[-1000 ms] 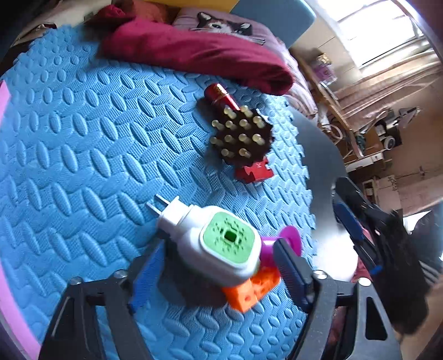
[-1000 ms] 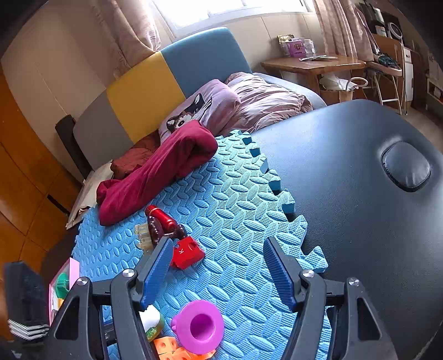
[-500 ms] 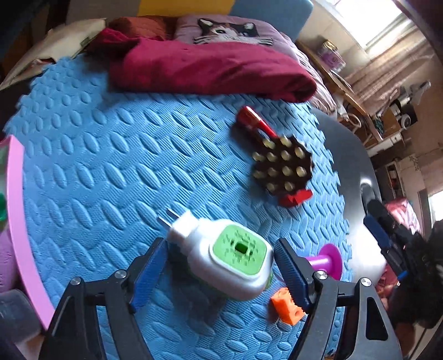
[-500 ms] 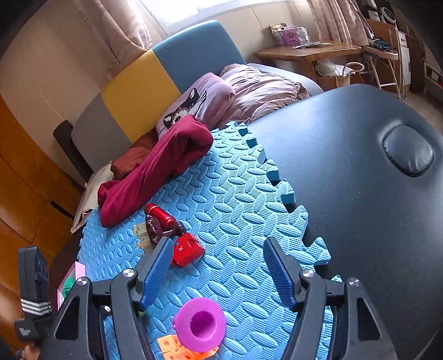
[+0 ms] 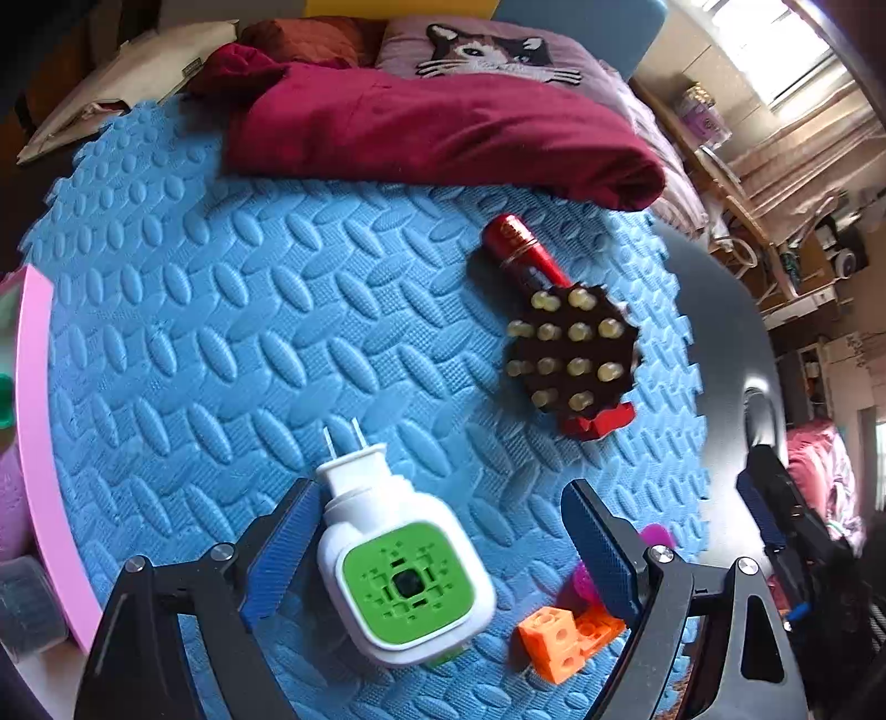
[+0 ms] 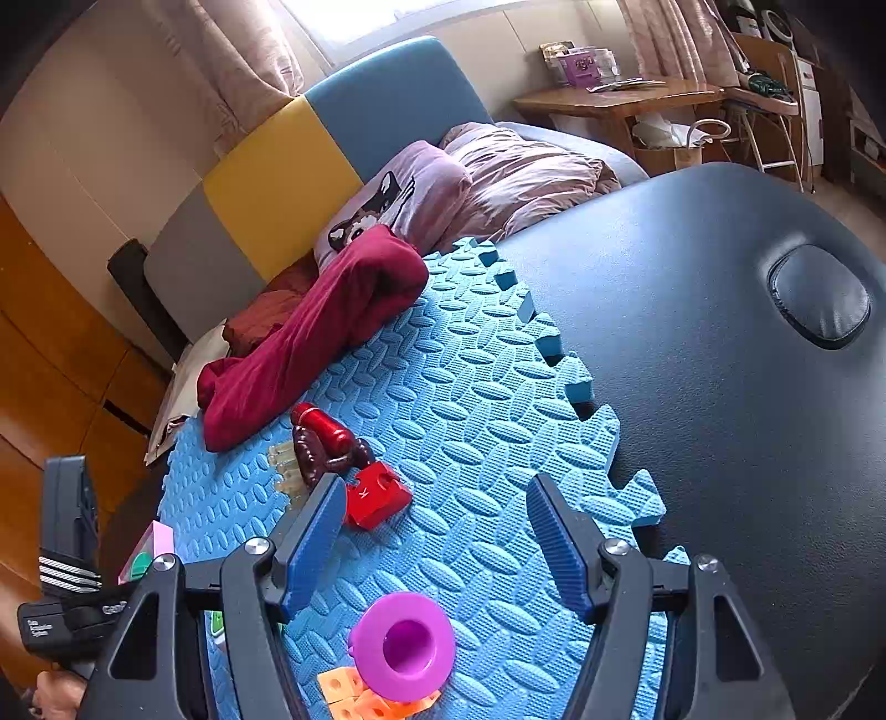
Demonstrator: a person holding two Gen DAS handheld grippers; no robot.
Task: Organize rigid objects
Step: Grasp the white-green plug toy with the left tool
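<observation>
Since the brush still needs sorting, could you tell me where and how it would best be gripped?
Probably by the red handle of the brush, from above, pads across its width. It lies flat on the blue mat with the handle jutting clear toward the maroon cloth, whereas the head is wide, bristles up, with a red block against its far end.

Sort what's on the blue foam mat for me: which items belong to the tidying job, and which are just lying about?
Job items:
white plug-in device with green face
dark red studded massage brush
red plastic block
purple plastic spool
orange perforated cubes

Lying about:
maroon folded cloth
cat-print pillow
blue foam mat itself
</observation>
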